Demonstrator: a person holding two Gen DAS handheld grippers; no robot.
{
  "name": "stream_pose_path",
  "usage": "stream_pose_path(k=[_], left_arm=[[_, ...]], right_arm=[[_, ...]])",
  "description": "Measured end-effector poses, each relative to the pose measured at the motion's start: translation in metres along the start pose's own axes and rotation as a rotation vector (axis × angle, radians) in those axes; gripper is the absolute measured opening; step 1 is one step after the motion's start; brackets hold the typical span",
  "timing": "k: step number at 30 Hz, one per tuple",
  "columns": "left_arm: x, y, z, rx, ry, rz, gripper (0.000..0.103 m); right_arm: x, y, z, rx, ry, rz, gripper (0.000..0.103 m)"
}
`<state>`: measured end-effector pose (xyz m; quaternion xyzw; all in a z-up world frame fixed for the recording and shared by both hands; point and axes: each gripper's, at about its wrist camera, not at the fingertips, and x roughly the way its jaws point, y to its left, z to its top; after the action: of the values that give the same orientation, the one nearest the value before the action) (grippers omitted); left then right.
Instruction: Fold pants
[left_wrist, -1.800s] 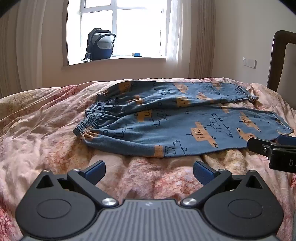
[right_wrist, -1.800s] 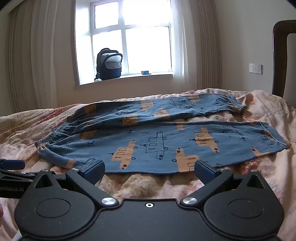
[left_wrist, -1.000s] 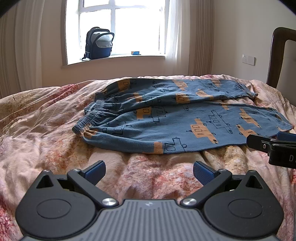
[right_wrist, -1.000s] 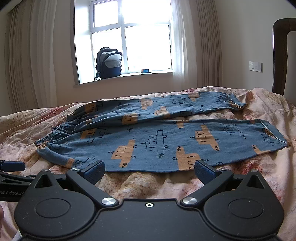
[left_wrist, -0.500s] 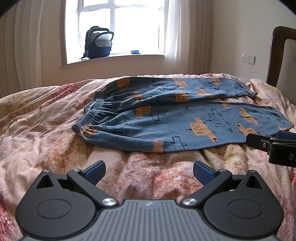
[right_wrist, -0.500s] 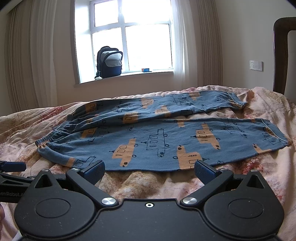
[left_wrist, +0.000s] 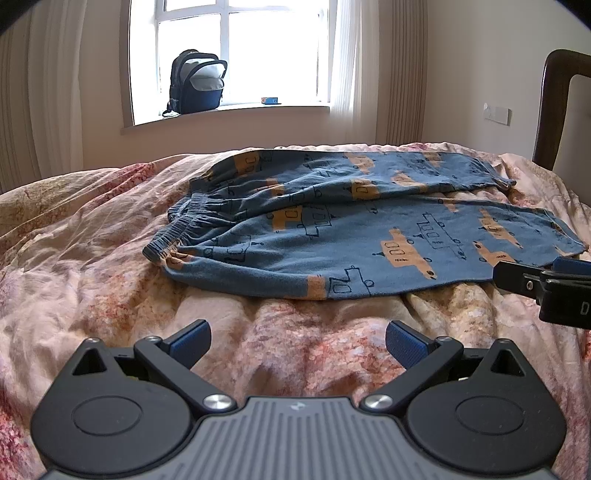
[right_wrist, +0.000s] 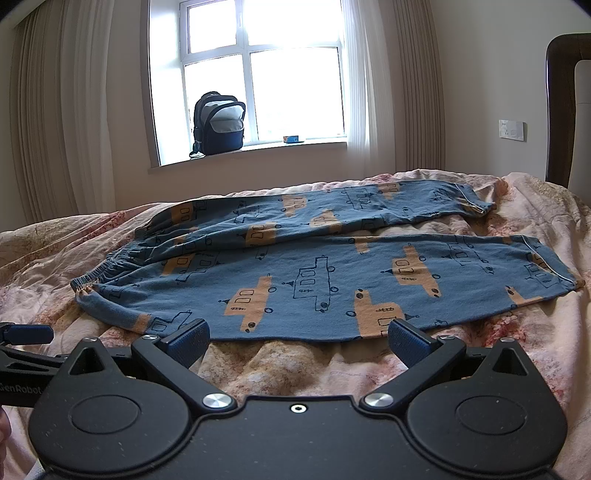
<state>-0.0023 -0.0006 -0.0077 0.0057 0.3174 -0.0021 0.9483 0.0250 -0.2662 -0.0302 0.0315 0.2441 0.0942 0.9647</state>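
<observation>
- This is a bedroom in a home: a bed (right_wrist: 535, 206) fills most of both views, covered by a rumpled pink floral duvet (left_wrist: 74, 266).
- A dark wooden headboard (right_wrist: 561, 110), or possibly a chair back, stands at the right edge.
- A window (right_wrist: 255, 81) with long pale curtains (right_wrist: 62, 110) lets in daylight.
- A backpack (right_wrist: 219, 123) sits on the windowsill (right_wrist: 295, 146) beside a small box (right_wrist: 293, 139).
- A wall switch plate (right_wrist: 511, 130) sits on the plain cream wall.
- Patterned blue pants (right_wrist: 314, 273) lie spread on the duvet.
</observation>
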Motion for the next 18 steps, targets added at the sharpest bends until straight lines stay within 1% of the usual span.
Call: stream_pose_path(k=[18], left_arm=[[0.0017, 0.0008, -0.0008, -0.003, 0.012, 0.002, 0.103]], right_arm=[[0.0005, 0.0003, 0.0001, 0.001, 0.002, 0.000, 0.103]])
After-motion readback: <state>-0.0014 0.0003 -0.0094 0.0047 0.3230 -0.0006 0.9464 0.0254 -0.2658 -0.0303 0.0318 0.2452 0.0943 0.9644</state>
